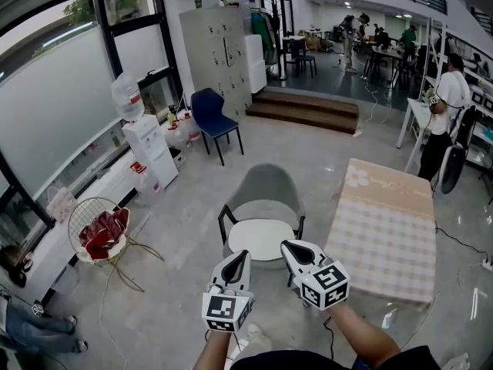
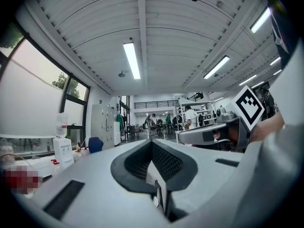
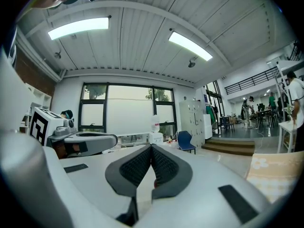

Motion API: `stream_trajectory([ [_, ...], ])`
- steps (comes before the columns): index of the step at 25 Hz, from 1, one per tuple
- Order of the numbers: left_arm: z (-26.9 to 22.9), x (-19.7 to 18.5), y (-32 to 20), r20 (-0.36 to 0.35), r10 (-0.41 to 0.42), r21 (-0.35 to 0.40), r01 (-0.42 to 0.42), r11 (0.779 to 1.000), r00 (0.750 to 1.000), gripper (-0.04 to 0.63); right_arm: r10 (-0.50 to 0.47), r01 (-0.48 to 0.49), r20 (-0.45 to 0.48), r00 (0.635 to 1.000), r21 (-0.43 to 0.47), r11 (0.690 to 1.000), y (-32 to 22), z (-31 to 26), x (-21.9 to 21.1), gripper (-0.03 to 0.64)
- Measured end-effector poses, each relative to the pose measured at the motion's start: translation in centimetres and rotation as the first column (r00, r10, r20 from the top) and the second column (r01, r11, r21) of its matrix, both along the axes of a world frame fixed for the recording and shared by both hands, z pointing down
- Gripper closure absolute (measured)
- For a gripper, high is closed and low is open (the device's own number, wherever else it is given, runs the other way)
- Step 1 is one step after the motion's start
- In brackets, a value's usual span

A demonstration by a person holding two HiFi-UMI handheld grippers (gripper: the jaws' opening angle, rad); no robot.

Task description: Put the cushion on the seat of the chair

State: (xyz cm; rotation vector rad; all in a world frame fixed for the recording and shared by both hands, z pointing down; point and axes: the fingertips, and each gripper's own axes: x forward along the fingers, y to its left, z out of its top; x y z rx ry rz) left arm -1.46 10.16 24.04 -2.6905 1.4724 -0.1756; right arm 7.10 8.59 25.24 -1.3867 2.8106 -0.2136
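A grey armchair [image 1: 266,187] stands on the floor in front of me, and a round white cushion [image 1: 260,236] lies flat on its seat. In the head view both grippers hover side by side just before the seat's front edge, pointing level. My left gripper [image 1: 243,256] is shut with nothing between its jaws. The right gripper [image 1: 286,246] is shut and empty too. The left gripper view looks out over the closed left gripper [image 2: 152,142] at the room, with the right gripper [image 2: 209,134] beside it. From the right gripper [image 3: 151,147], neither cushion nor chair shows.
A table with a checked cloth [image 1: 385,222] stands close to the chair's right. At the left are a wire basket with red contents [image 1: 98,231], a water dispenser [image 1: 150,143] and a blue chair [image 1: 212,114]. Brown steps [image 1: 304,108] lie behind; a person [image 1: 447,102] stands far right.
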Motion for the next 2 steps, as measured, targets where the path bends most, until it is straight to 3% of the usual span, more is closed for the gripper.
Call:
stream_trajectory([
  [2, 0.22, 0.09, 0.13, -0.001, 0.002, 0.0, -0.002, 1.0, 1.0, 0.591, -0.003, 0.003, -0.003, 1.0, 0.001, 1.0, 0.15, 0.22, -0.07, 0.598],
])
